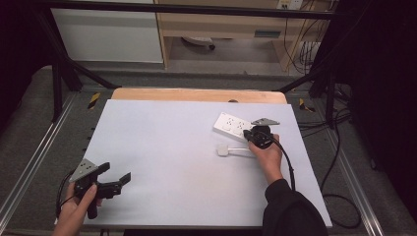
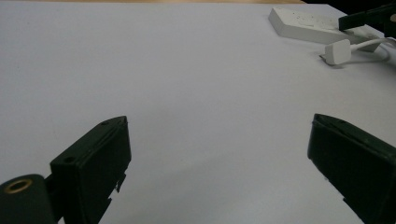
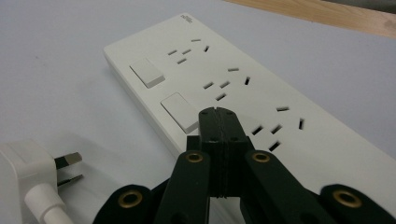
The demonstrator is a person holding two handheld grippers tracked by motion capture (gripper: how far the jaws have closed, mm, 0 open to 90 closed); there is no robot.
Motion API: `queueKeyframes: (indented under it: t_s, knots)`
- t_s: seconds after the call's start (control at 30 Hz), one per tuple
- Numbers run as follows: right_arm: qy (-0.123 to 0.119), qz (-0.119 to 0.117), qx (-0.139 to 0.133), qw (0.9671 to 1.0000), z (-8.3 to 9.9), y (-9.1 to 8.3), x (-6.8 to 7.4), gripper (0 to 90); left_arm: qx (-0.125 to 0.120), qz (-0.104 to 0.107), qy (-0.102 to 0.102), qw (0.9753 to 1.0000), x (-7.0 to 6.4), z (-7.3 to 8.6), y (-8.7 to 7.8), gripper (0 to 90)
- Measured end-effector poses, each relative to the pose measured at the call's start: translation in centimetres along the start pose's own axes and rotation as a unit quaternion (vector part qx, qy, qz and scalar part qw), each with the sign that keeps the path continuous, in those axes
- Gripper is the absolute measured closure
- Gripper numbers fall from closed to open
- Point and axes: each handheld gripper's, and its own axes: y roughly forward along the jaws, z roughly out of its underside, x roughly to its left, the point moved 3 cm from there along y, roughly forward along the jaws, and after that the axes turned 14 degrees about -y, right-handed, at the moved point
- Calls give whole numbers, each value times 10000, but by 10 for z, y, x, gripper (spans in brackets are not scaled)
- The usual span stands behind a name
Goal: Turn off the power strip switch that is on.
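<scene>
A white power strip (image 1: pixel 230 125) with two rocker switches lies flat at the table's far right. My right gripper (image 1: pixel 247 133) is shut with nothing between its jaws. Its tips (image 3: pixel 218 115) are over the strip (image 3: pixel 243 88), right by the nearer switch (image 3: pixel 180 111); I cannot tell whether they touch it. A white plug (image 1: pixel 223 150) lies on its side just in front of the strip, its prongs (image 3: pixel 67 165) pointing toward it and its white cable (image 1: pixel 241 149) running under my right hand. My left gripper (image 1: pixel 117 172) is open and holds nothing at the near left, its jaws wide apart over bare table (image 2: pixel 217 140).
A pale sheet (image 1: pixel 172 157) covers the table, with a wooden edge (image 1: pixel 196 94) showing at the back. Black frame bars and loose cables (image 1: pixel 339 147) run around the sides. The left gripper view shows the strip (image 2: pixel 308 23) and plug (image 2: pixel 337 51) far off at upper right.
</scene>
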Motion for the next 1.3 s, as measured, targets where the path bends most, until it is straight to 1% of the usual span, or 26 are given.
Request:
queueKeyframes:
  t_s: [0.2, 0.4, 0.5, 0.73, 0.83, 1.03, 1.13, 1.17, 1.3]
  knots:
    - [-42, 15, 37, 10000, -1, -1, 0, 900, -8, -6, 5, 10000, 0, 0, 0, 60]
    - [-23, 4, 30, 10000, -1, -1, -1, 900, -10, -12, 3, 10000, 0, 0, 0, 61]
    - [-45, 1, -21, 10000, -2, -2, 0, 900, -9, -8, 6, 10000, 0, 0, 0, 60]
    - [2, 40, -106, 9999, -4, -5, -2, 900, -37, -29, -21, 10000, 1, -1, 0, 61]
    - [23, 50, -138, 9999, -6, -6, -3, 882, -29, -27, -12, 10000, 1, -1, 0, 61]
    - [102, 45, -194, 9997, -9, -11, -5, 783, -16, -15, -2, 10000, 1, 0, 0, 61]
    - [191, 57, -220, 9996, -10, -13, -6, 673, -19, -22, -4, 10000, 1, 0, 0, 61]
    - [197, 39, -242, 9995, -10, -13, -6, 644, -19, -21, -2, 10000, 1, 0, 0, 61]
    - [229, 33, -287, 9993, -13, -15, -8, 479, -19, -20, -1, 10000, 1, 0, 0, 61]
